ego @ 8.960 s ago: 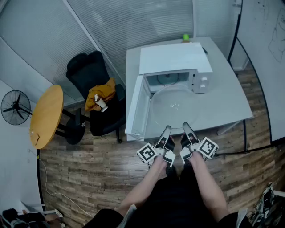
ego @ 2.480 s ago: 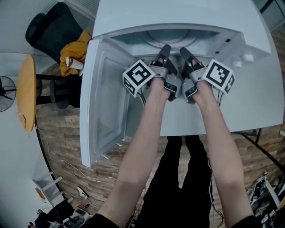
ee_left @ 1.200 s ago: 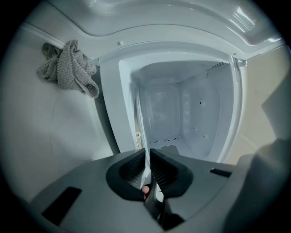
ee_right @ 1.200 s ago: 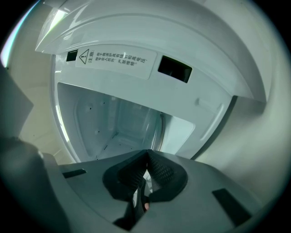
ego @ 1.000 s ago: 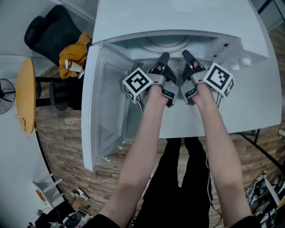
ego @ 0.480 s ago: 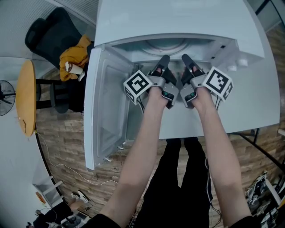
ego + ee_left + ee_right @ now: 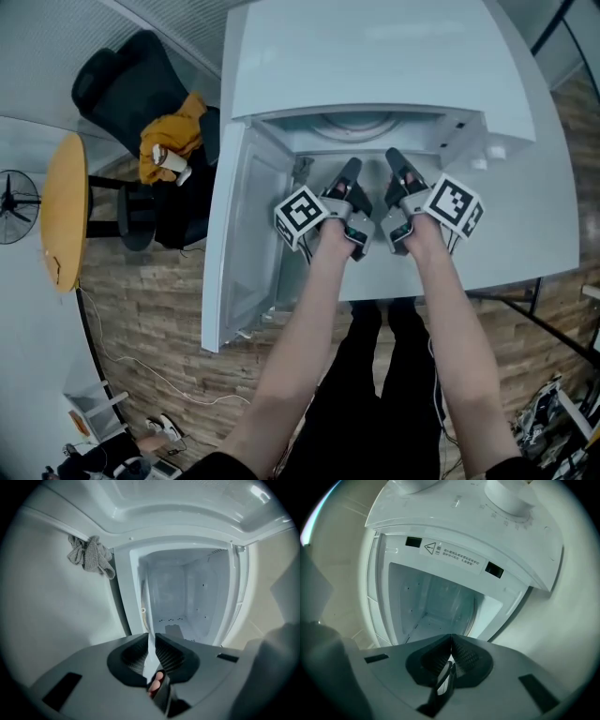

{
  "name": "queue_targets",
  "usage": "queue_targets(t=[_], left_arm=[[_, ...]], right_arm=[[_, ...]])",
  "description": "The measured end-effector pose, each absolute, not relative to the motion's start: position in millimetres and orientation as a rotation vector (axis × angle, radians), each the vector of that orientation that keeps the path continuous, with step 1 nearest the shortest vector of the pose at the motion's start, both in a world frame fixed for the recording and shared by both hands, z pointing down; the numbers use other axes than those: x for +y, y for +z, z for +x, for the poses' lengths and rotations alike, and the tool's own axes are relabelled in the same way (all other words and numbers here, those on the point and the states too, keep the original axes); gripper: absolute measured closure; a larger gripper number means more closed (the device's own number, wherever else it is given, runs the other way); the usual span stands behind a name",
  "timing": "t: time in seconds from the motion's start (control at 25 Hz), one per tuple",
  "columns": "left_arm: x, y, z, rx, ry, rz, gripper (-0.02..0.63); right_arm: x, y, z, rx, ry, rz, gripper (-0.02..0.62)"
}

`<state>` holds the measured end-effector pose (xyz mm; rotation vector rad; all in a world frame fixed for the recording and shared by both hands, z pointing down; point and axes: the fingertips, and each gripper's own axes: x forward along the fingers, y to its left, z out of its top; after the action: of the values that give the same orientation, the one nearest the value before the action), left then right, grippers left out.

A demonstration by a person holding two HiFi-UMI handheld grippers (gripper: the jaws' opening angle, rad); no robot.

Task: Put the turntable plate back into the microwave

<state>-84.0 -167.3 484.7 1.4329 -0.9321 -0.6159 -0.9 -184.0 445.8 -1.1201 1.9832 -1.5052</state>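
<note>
The white microwave (image 7: 375, 56) stands on the table with its door (image 7: 244, 253) swung open to the left. The glass turntable plate (image 7: 361, 125) lies inside the cavity; only its front arc shows under the top edge. My left gripper (image 7: 352, 169) and right gripper (image 7: 394, 157) hover side by side just outside the opening, both pointing in. Neither holds anything. The right gripper (image 7: 451, 637) has its pads together. The left gripper (image 7: 150, 638) is closed down to a thin slit. Both gripper views look into the cavity (image 7: 187, 597), where the plate is hard to make out.
A grey rag (image 7: 90, 557) hangs near the door hinge. The white table (image 7: 534, 206) ends close in front of the microwave. To the left stand a black chair (image 7: 131, 89) with a yellow garment (image 7: 173, 141), a round wooden table (image 7: 64, 216) and a fan (image 7: 14, 206).
Nine seconds ago both grippers held the plate in front of the microwave. They carried it inside, let go, and have drawn back out of the opening over the last second.
</note>
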Motion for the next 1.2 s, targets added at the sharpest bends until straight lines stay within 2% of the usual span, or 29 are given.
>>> queue_targets(t=[0.44,1.2], left_arm=[[-146.3,406.0,-69.7,-0.922,-0.544,1.650,0.606],[-91.5,271.5,-54.2,-0.997,-0.277,2.183,0.607]], right_arm=[[-153.0,384.0,3.4,2.143,-1.389,-1.179,0.589],[-96.7,270.6,-4.7,2.525,-0.928,-1.306,0.586]])
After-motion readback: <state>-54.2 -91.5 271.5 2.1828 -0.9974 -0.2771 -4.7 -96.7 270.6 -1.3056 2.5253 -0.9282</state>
